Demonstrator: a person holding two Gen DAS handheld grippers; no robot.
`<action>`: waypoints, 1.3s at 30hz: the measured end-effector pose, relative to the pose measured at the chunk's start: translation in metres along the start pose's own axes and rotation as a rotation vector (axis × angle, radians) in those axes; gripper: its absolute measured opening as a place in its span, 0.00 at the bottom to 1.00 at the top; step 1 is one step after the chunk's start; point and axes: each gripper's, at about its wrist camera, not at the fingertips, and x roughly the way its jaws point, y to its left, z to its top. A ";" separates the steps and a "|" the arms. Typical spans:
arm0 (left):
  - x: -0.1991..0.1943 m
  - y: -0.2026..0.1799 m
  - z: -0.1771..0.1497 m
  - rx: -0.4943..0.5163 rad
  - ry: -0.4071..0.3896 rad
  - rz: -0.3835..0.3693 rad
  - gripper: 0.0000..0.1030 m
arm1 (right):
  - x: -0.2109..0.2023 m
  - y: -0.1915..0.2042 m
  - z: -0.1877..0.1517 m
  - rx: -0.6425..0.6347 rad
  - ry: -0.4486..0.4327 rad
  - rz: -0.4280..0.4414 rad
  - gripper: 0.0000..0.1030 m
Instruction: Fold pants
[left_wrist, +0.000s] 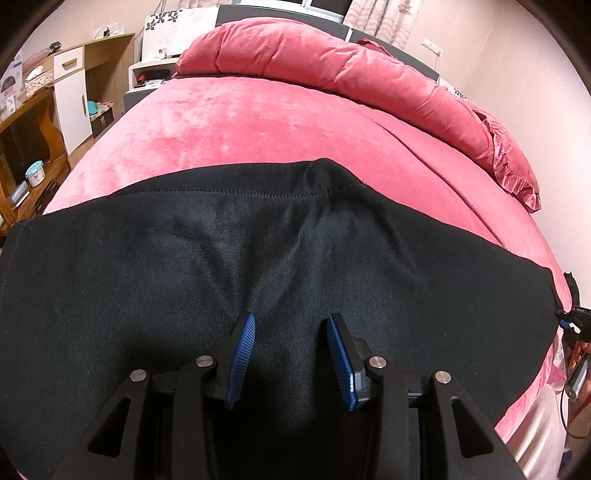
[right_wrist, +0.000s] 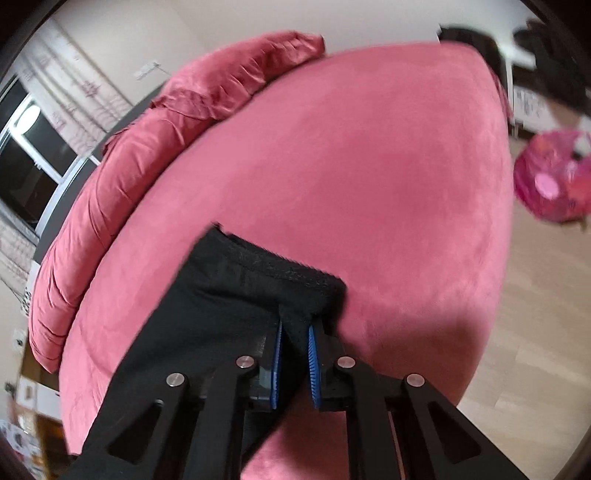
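Black pants (left_wrist: 221, 258) lie spread across the pink bed (left_wrist: 229, 122), with a stitched hem along their far edge. My left gripper (left_wrist: 291, 317) hovers over the middle of the cloth. Its blue pads (left_wrist: 242, 354) stand apart and nothing is pinched between them. In the right wrist view the pants (right_wrist: 221, 295) end in a ribbed band near the bed's (right_wrist: 369, 177) middle. My right gripper (right_wrist: 294, 325) is shut on a bunched corner of that cloth just below the band. At the left wrist view's right edge, part of the other gripper (left_wrist: 572, 321) shows by the pants' end.
A rolled pink quilt (left_wrist: 369, 74) lies along the bed's far side. Wooden shelves and a cupboard (left_wrist: 44, 122) stand left of the bed. In the right wrist view a pink bag (right_wrist: 554, 181) sits on the wooden floor (right_wrist: 535, 295) beyond the bed's edge.
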 end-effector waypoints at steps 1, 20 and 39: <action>0.000 -0.001 0.000 0.003 0.000 0.002 0.40 | 0.004 -0.004 0.000 0.018 0.000 0.018 0.12; -0.011 -0.016 -0.006 0.044 -0.001 0.051 0.61 | -0.012 -0.018 -0.026 0.138 -0.013 0.155 0.56; -0.009 -0.027 -0.013 0.099 0.023 0.077 0.72 | 0.013 -0.001 -0.021 0.093 -0.031 0.180 0.57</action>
